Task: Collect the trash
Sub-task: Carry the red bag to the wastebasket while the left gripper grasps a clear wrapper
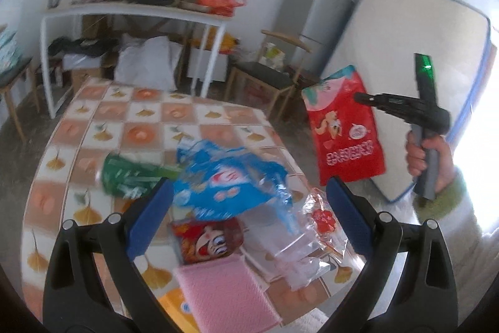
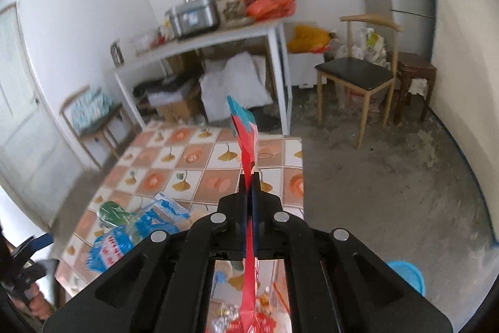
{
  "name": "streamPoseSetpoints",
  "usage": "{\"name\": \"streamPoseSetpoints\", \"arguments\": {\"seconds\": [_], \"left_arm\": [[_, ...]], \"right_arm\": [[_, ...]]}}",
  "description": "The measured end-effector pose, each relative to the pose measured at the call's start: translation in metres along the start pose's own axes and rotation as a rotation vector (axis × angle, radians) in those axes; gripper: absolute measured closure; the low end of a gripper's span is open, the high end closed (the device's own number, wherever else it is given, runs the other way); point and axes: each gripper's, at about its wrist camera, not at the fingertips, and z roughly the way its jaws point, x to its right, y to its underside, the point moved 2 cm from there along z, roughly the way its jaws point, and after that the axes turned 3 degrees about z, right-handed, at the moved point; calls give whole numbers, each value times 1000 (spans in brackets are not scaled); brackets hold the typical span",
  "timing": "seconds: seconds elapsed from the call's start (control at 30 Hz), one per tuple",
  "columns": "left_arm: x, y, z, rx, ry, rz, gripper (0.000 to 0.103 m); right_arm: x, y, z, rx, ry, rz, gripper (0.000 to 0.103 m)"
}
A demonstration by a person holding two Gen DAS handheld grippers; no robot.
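**Red snack bag lifted off the checked table**

White walls stand behind a table (image 1: 149,120) with an orange and white checked cloth with yellow leaves. The right gripper (image 2: 249,186) is squeezed tight on a red snack bag (image 1: 343,127) and holds it up in the air beside the table. The bag has white writing and a cartoon picture, but the words are too blurry to read. The left gripper (image 1: 249,208) has its blue pads wide apart with nothing pressed between them. Just in front of it a blue wrapper (image 1: 227,186) with blurry red and white print is over the table. A green wrapper (image 1: 131,177), a clear bag (image 1: 305,252) and a pink pad (image 1: 224,295) lie on the cloth.
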Motion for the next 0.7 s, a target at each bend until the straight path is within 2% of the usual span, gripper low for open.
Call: {"name": "streamPoseSetpoints", "arguments": {"seconds": [0.1, 0.23, 0.37, 0.43, 0.57, 0.63, 0.7], "left_arm": [[15, -11, 12, -35, -19, 55, 9], [46, -19, 17, -36, 59, 96, 9], [104, -8, 33, -91, 169, 213, 9], [144, 9, 46, -145, 197, 312, 9], [205, 55, 70, -207, 134, 534, 9], [223, 81, 84, -227, 87, 625, 12], [235, 106, 105, -263, 17, 716, 32]], "right_arm": [[16, 19, -30, 38, 17, 39, 101], [37, 47, -65, 79, 63, 92, 101], [57, 75, -92, 111, 136, 127, 101], [71, 90, -107, 123, 161, 162, 101], [97, 116, -132, 139, 184, 226, 101], [107, 129, -142, 138, 190, 246, 101], [111, 139, -147, 129, 193, 256, 101]]}}
